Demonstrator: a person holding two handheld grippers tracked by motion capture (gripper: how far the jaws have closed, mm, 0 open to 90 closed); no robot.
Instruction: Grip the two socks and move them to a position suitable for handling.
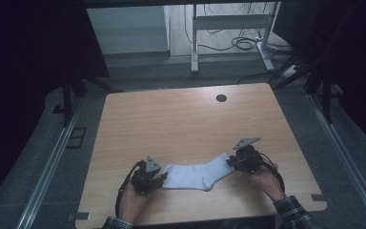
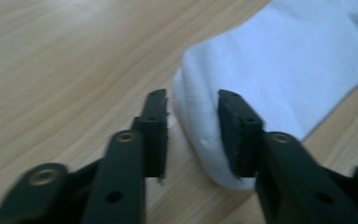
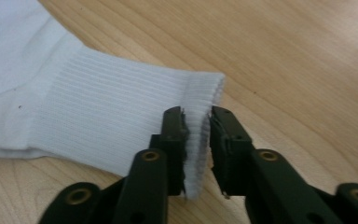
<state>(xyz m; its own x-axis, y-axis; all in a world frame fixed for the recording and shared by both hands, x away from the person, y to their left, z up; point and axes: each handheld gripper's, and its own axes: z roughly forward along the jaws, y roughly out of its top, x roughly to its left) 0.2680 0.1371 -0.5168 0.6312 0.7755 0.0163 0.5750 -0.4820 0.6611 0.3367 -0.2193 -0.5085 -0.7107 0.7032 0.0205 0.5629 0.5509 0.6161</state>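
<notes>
A white sock [image 1: 195,175] lies flat across the near part of the wooden table [image 1: 181,119]. My left gripper [image 1: 162,179] is at its toe end. In the left gripper view the rounded toe [image 2: 279,60] lies between the parted jaws of that gripper [image 2: 192,95], with a gap at one pad. My right gripper [image 1: 229,162] is at the ribbed cuff end. In the right gripper view the cuff [image 3: 98,98] has its edge standing between the slightly parted jaws of that gripper [image 3: 196,112], and daylight shows beside one pad. A hand holds each gripper low over the table.
A small black round hole [image 1: 221,98] sits near the table's far edge. Beyond the table stand a white desk frame [image 1: 228,28] and loose cables [image 1: 243,43] on the floor. Bare wood stretches from the sock to the far edge.
</notes>
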